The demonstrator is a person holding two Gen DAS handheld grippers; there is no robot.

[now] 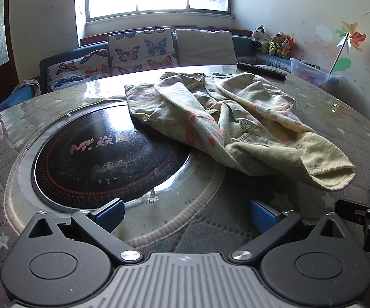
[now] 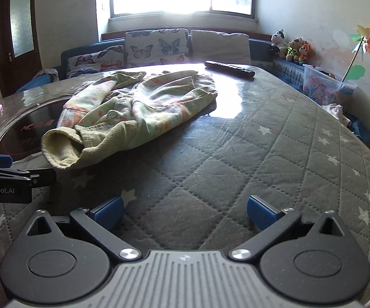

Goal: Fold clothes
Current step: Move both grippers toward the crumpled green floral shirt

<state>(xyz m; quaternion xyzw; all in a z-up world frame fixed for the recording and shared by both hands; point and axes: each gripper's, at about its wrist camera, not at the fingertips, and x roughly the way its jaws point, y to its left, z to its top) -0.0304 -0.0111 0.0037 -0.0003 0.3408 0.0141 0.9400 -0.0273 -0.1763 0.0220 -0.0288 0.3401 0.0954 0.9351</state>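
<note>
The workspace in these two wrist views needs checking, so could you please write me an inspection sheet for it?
Surface: round table with a quilted star-print cover under a glossy sheet; a round black cooktop is set into it.
Job's things: one pale floral garment lies crumpled and unfolded, partly over the cooktop, its ribbed cuff nearest the claws.
Clutter: a dark remote control at the far edge.
Grippers: left claw and right claw both open, empty, short of the garment.
Cables: nothing seen.
Surroundings: butterfly-print cushions beneath a bright window, stuffed toys, a plastic toy bin, a pinwheel.
</note>
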